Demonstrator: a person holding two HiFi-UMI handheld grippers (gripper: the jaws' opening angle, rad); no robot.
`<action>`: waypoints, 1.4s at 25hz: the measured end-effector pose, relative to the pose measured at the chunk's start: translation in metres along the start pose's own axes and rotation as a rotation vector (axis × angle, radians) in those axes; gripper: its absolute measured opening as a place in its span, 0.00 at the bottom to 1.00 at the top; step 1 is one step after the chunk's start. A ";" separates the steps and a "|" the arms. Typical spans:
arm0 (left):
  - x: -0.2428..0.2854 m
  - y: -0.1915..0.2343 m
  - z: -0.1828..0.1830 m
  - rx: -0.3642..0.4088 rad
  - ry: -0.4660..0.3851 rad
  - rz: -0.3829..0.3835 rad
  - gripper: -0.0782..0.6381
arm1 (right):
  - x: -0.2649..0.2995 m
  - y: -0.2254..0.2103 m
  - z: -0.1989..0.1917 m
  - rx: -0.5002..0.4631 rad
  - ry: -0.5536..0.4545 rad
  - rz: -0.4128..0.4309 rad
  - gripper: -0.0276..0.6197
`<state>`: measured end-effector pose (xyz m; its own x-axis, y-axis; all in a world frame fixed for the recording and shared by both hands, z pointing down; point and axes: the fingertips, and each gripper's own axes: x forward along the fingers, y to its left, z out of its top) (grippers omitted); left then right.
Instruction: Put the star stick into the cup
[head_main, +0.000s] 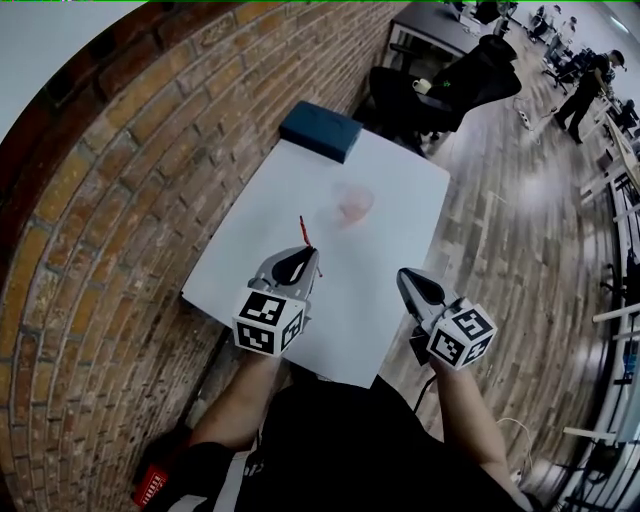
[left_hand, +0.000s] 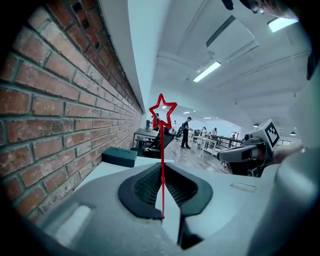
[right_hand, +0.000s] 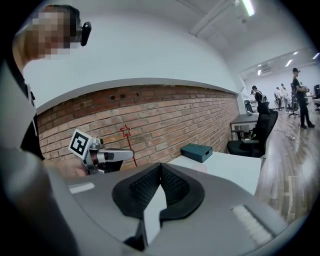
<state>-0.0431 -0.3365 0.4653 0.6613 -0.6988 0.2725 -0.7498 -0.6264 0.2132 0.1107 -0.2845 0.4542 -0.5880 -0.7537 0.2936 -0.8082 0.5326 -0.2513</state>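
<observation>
Now one star stick (left_hand: 161, 145) pinched in left gripper (left_hand: 161, 169), one cup (head_main: 352, 205), one box (head_main: 320, 130).

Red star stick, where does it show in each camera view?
Head view: thin red star-topped stick, centre, rising from left claw.
Left gripper view: stick centre, upright, clamped in jaws.
Right gripper view: stick left of centre, before brick wall.
Shared landmark: dark teal box.

The cup (head_main: 352, 205) shows only as a faint pink blur on the table (head_main: 395, 255).
</observation>
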 end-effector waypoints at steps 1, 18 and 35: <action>0.007 0.001 0.003 0.007 0.001 0.003 0.14 | 0.002 -0.005 0.002 0.001 -0.003 0.005 0.04; 0.120 0.019 0.045 0.011 0.013 0.032 0.14 | 0.054 -0.090 -0.011 0.102 0.039 0.082 0.04; 0.202 0.041 0.057 0.037 0.017 0.005 0.14 | 0.097 -0.122 -0.032 0.184 0.071 0.111 0.04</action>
<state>0.0611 -0.5233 0.4754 0.6569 -0.6961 0.2898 -0.7515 -0.6355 0.1771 0.1511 -0.4103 0.5433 -0.6789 -0.6622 0.3172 -0.7227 0.5266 -0.4476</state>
